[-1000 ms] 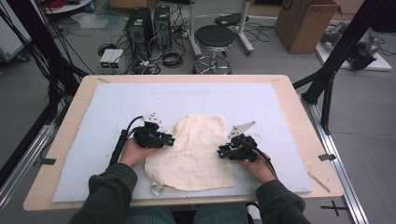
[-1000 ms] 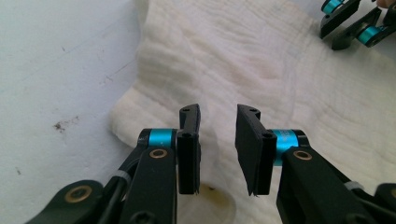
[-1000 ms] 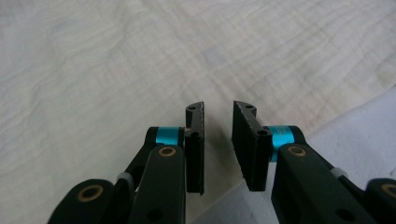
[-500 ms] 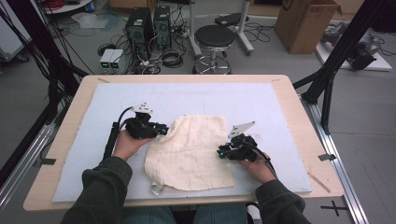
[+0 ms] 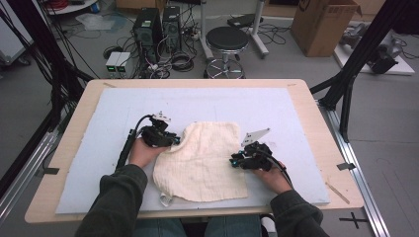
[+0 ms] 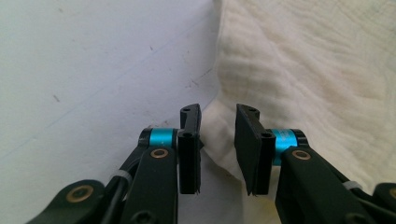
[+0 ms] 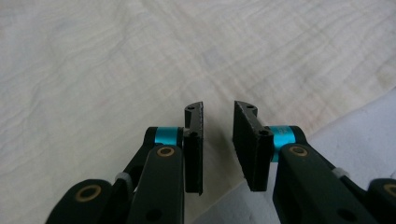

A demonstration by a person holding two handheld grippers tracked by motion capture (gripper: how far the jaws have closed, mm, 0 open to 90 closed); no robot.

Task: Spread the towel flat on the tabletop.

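Note:
A cream cloth (image 5: 202,158) lies spread on the pale blue mat (image 5: 222,101). My left gripper (image 5: 175,140) is at the cloth's upper left edge. In the left gripper view its jaws (image 6: 218,116) stand apart and have just been opening; a fold of the cloth's edge (image 6: 303,60) lies between them, and the pads do not press on it. My right gripper (image 5: 233,162) rests at the cloth's right edge. Its jaws (image 7: 218,112) are apart over the cloth (image 7: 116,70), with nothing pinched.
The mat covers most of a wooden table (image 5: 316,113), with bare mat (image 6: 93,70) left of the cloth. A small loop (image 5: 164,200) hangs at the cloth's near left corner. Behind the table stand a stool (image 5: 227,39), computer towers (image 5: 158,24) and a cardboard box (image 5: 323,19).
My left gripper drew back up and left off the cloth, then came back right to its upper left edge. The right gripper has stayed where it was.

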